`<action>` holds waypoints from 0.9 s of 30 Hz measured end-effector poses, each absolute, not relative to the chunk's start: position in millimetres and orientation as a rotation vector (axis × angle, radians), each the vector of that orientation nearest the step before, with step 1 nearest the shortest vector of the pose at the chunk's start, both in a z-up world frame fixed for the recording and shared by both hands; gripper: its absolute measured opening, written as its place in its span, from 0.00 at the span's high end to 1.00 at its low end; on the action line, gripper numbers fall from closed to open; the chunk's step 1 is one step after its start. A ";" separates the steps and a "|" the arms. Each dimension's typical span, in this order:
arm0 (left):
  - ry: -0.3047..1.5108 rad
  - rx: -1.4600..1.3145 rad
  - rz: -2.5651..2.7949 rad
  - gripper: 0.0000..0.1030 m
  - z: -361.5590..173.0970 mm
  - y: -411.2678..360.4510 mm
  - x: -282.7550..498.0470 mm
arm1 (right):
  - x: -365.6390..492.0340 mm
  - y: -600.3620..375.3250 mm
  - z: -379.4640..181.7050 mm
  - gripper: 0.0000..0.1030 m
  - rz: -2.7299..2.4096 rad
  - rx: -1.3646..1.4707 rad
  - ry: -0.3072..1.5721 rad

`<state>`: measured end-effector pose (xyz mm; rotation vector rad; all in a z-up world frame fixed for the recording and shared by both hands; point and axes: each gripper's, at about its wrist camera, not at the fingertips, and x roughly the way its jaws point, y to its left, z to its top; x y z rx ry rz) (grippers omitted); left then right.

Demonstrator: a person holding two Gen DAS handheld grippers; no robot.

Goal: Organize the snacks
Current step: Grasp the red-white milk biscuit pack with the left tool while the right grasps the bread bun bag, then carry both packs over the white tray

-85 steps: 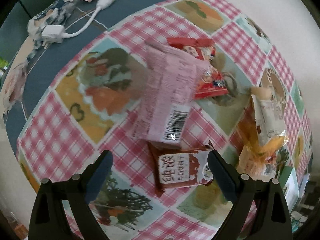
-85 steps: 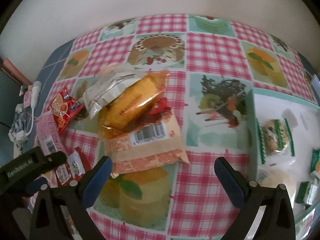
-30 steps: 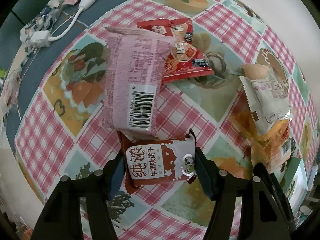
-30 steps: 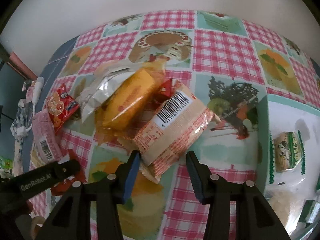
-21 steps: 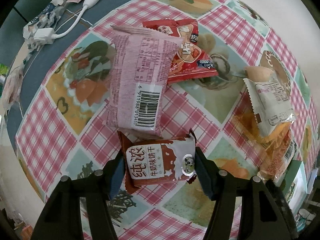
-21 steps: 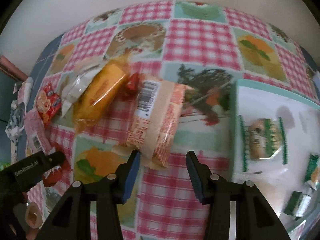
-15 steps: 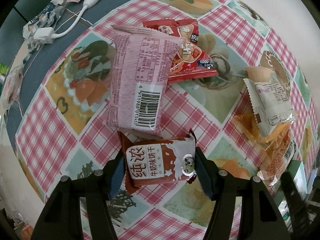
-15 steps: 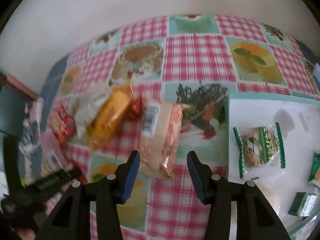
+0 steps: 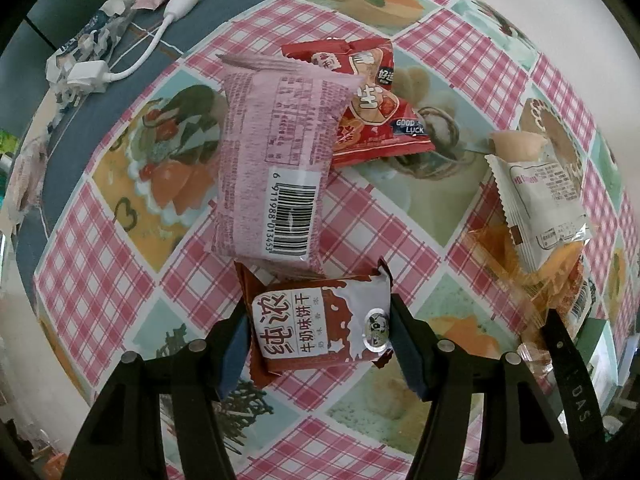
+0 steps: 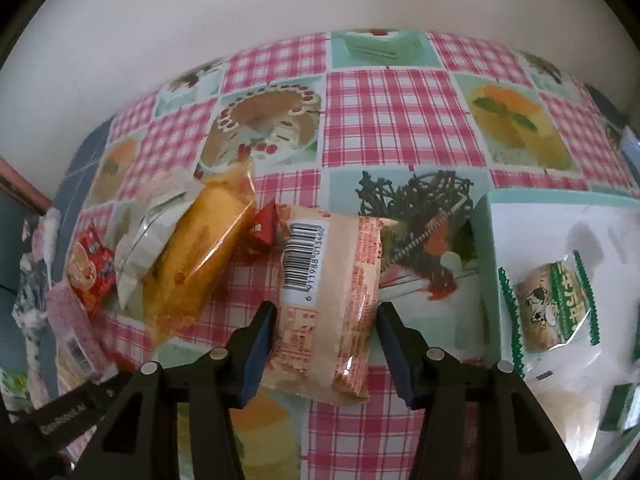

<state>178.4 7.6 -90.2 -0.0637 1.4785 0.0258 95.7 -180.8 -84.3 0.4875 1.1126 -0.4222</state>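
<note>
The left gripper (image 9: 320, 338) is clamped half-wide on a brown-and-white foil biscuit packet (image 9: 318, 326) between its pads. The right gripper (image 10: 325, 344), its jaws having just narrowed, squeezes a peach plastic snack bag (image 10: 328, 300); a mint-rimmed white tray (image 10: 486, 248) lies beside its right finger.

A brown-and-white foil milk biscuit packet (image 9: 320, 330) lies flat, label up, its ends against the fingers (image 9: 234, 346). Behind it, a long pink wafer pack (image 9: 276, 164), barcode up, overlaps a red snack pouch (image 9: 372, 108). A peach-coloured wafer pack (image 10: 330, 300), barcode up, lies between the other fingers (image 10: 258, 348), beside an orange cake bar in clear wrap (image 10: 200, 248), a white packet (image 10: 144, 248) and a small red candy (image 10: 264, 230). A green-edged cookie packet (image 10: 554, 306) lies in the white tray (image 10: 488, 248).
</note>
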 end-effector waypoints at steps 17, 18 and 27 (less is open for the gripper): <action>1.404 -0.057 -0.040 0.37 -54.0 -2.2 163.4 | 56.5 -193.9 -41.6 0.65 -0.432 0.523 1.082; 1.390 -0.054 -0.051 0.37 -47.7 -4.8 160.5 | 52.6 -195.9 -36.8 0.65 -0.435 0.527 1.076; 1.342 -0.014 -0.108 0.37 -22.9 -19.1 135.0 | 26.1 -203.9 -22.7 0.80 -0.418 0.545 1.067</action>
